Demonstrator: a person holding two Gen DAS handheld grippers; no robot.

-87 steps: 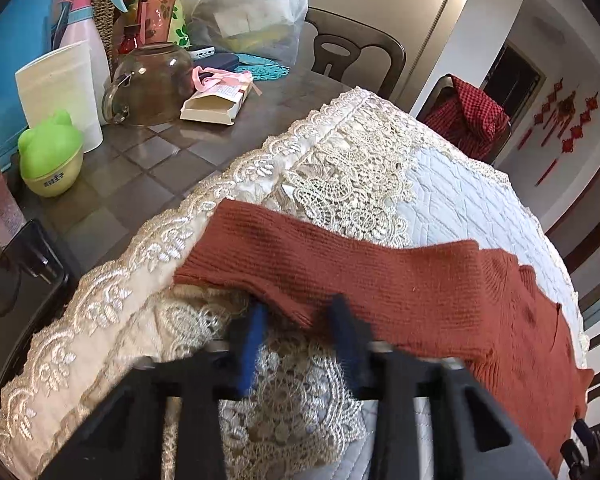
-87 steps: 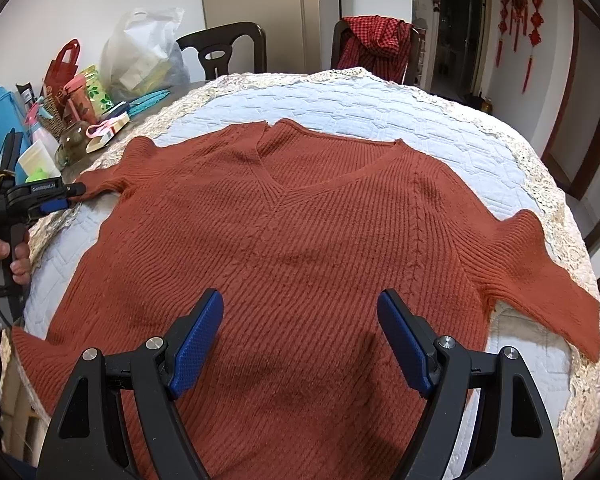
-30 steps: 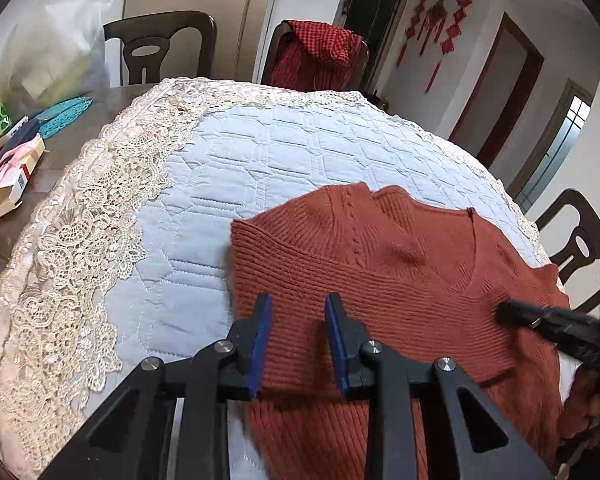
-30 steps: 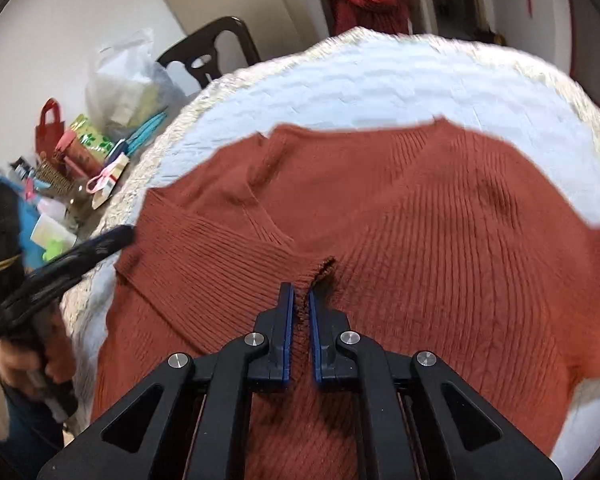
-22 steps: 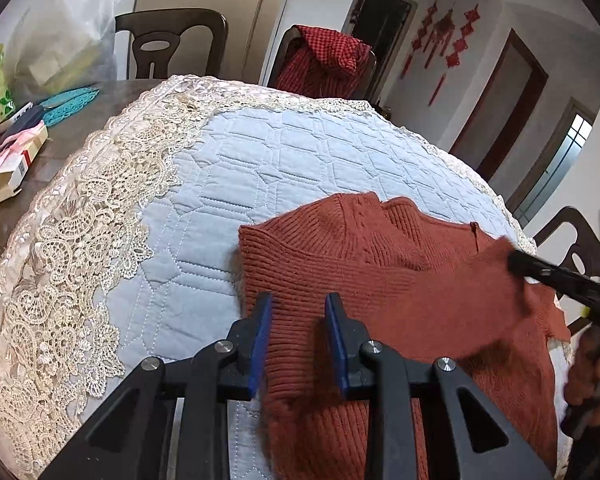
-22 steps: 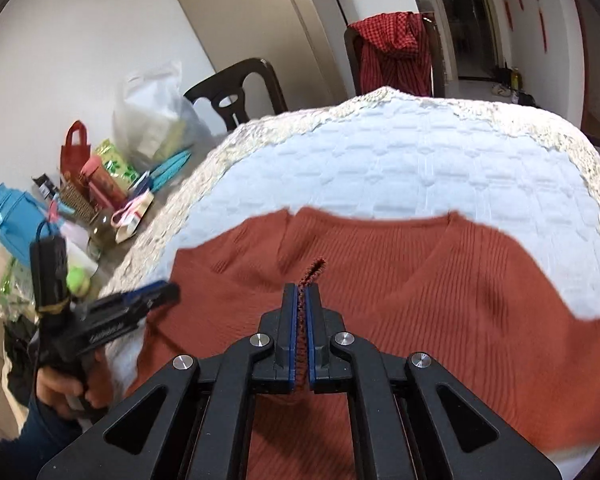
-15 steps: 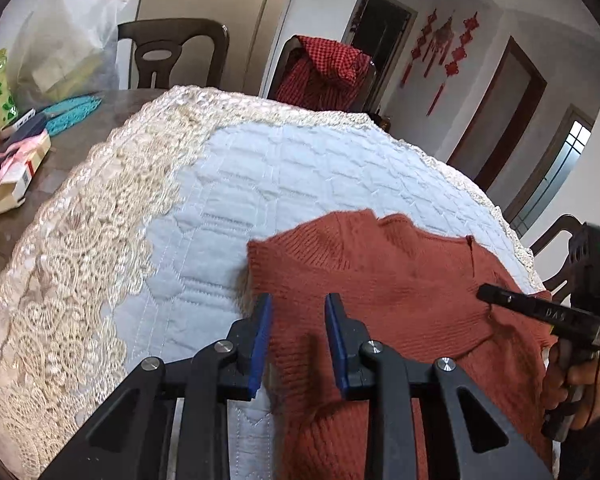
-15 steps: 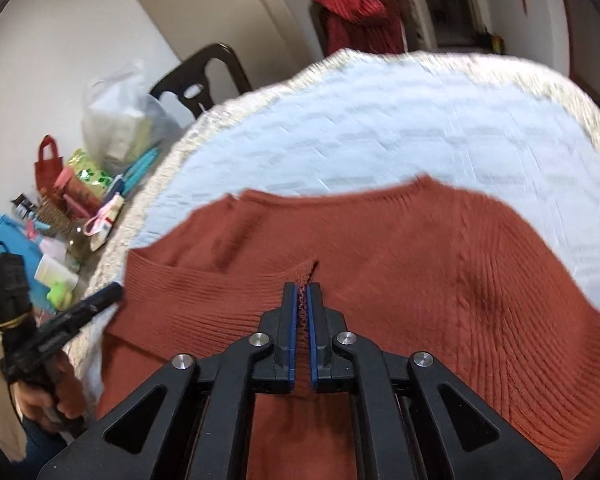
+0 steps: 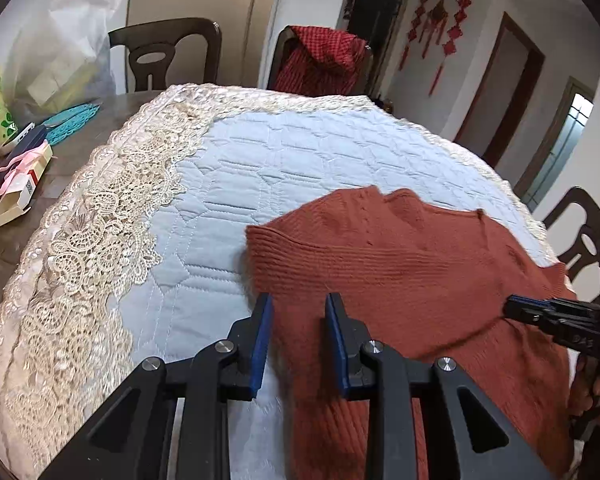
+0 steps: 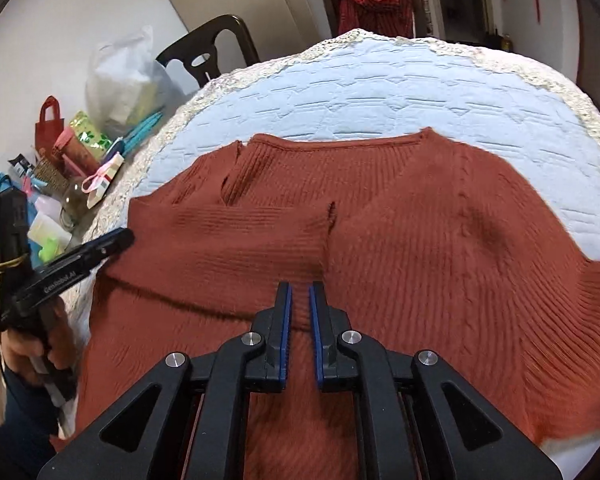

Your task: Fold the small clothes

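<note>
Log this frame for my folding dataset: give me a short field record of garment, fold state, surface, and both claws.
garment: rust knit sweater, V-neck
fold state: left sleeve folded across the chest; the other side lies unfolded
surface: quilted white cover with lace edge
left claw: open, over the sweater's folded edge, nothing gripped
right claw: slightly open, empty, above the sweater's middle
</note>
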